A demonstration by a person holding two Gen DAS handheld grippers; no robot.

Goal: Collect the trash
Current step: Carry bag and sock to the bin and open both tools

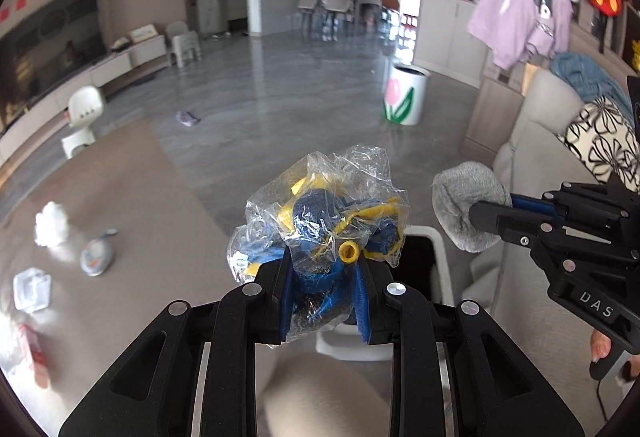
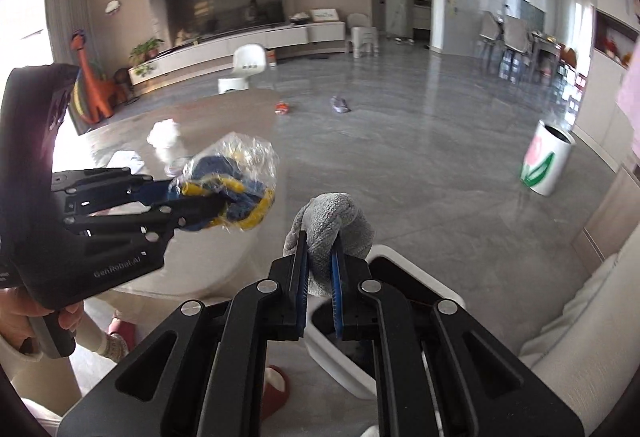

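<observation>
My left gripper [image 1: 324, 277] is shut on a crumpled clear plastic bag [image 1: 332, 205] with blue and yellow stuff inside. From the right wrist view, the same gripper [image 2: 216, 211] and bag [image 2: 236, 173] hang at the left. My right gripper [image 2: 320, 277] is shut on a grey fuzzy cloth [image 2: 332, 221]. It enters the left wrist view from the right [image 1: 480, 215], with the cloth [image 1: 464, 205] bulging past its tips. A white bin with a dark opening [image 2: 400, 257] stands on the floor just beneath both loads, partly hidden behind the fingers [image 1: 440, 249].
The beige table [image 1: 140, 217] at left carries a white tissue wad [image 1: 50, 223], a round foil-lidded item [image 1: 97, 257] and a clear packet [image 1: 32, 289]. A purple scrap [image 1: 188, 119] and a red wrapper [image 2: 283, 108] lie on the grey floor. A tulip-printed bin [image 1: 406, 95] and sofa [image 1: 532, 141] stand right.
</observation>
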